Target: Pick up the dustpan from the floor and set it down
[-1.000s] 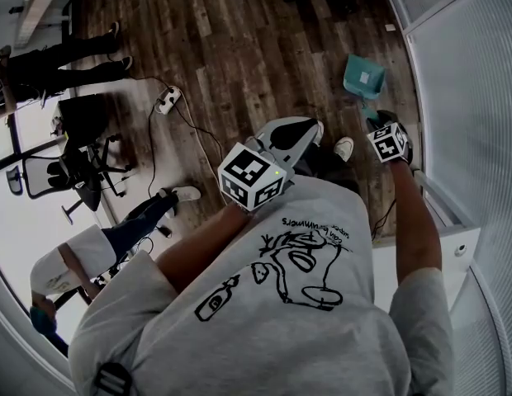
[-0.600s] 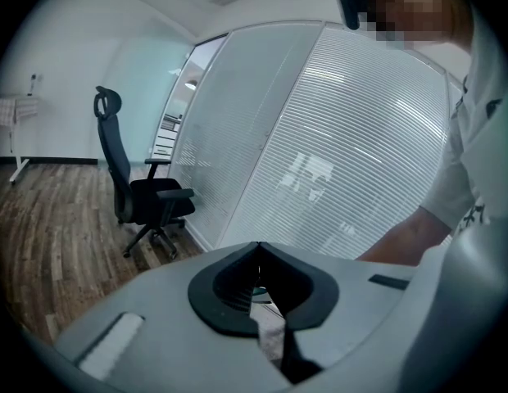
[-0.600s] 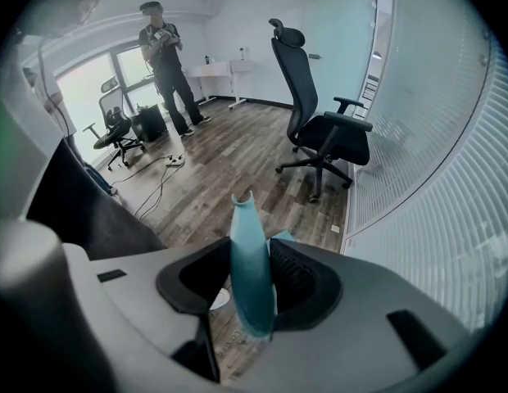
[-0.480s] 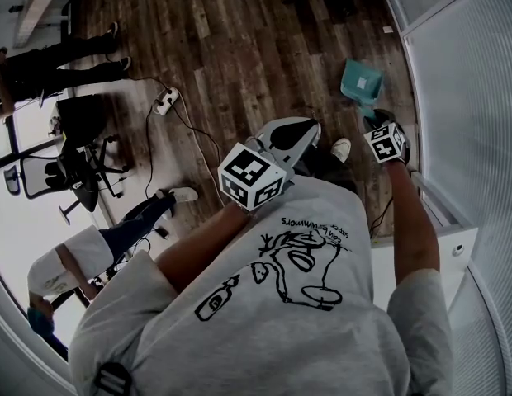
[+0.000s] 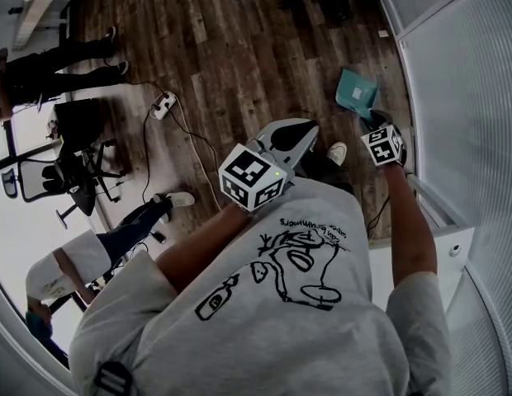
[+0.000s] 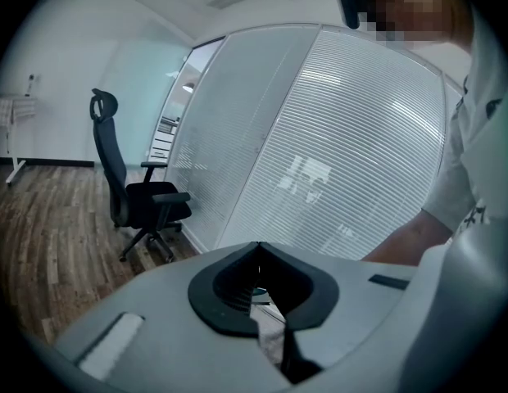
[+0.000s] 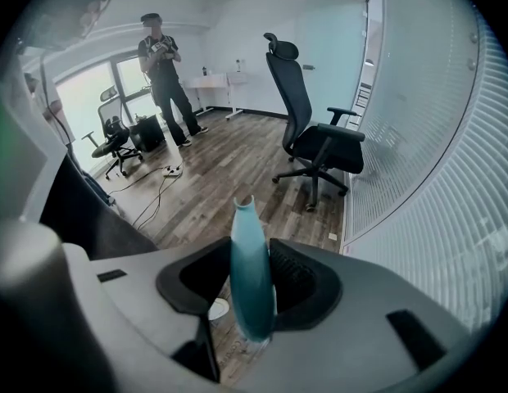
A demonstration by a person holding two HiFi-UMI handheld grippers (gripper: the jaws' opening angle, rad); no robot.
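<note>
Left tool (image 5: 304, 134) was closed, nothing in it, held out in front of the person's shirt (image 5: 281, 304). Right tool (image 5: 372, 123) was clamped on the teal dustpan (image 5: 356, 89), pan end pointing away, over the wood floor (image 5: 239, 48) near the slatted glass wall (image 5: 462, 81).
</note>
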